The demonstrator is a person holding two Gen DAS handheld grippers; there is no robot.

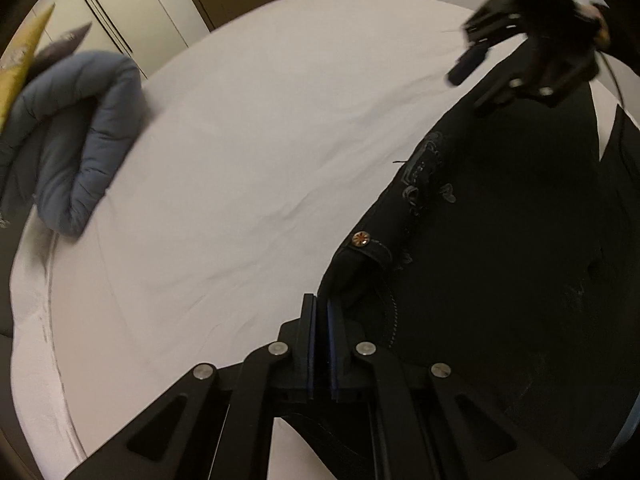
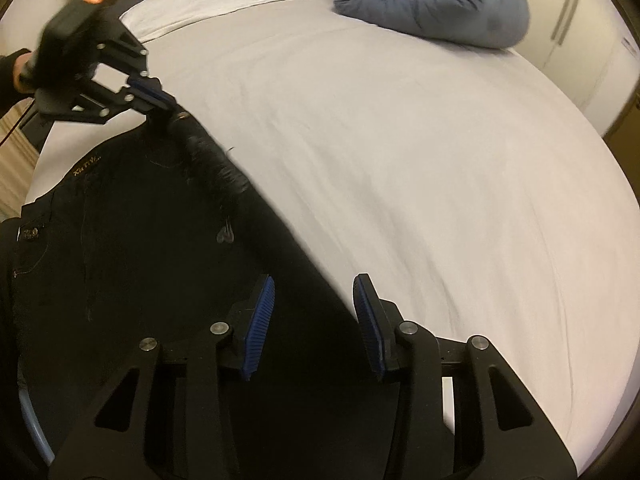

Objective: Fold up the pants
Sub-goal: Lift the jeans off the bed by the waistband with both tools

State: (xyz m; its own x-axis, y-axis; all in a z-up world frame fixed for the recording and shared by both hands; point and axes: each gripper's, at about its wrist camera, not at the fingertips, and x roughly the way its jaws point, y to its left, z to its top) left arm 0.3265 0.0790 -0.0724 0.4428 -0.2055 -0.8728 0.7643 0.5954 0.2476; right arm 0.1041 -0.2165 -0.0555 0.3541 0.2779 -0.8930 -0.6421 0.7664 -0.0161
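Black pants (image 1: 500, 248) lie on a white bed sheet (image 1: 248, 160), with a metal button (image 1: 361, 238) at the waistband. My left gripper (image 1: 322, 304) is shut on the waistband edge near that button; it also shows in the right wrist view (image 2: 162, 106), pinching the fabric. My right gripper (image 2: 314, 292) is open with blue pads (image 2: 262, 312), hovering over the edge of the pants (image 2: 140, 240) further down. It also shows in the left wrist view (image 1: 476, 80), blurred, above the pants.
A folded blue-grey quilted duvet (image 1: 80, 128) lies at the far side of the bed, also in the right wrist view (image 2: 436, 4). A yellow cushion (image 1: 24, 52) sits behind it. Wardrobe doors (image 1: 116, 8) stand beyond the bed.
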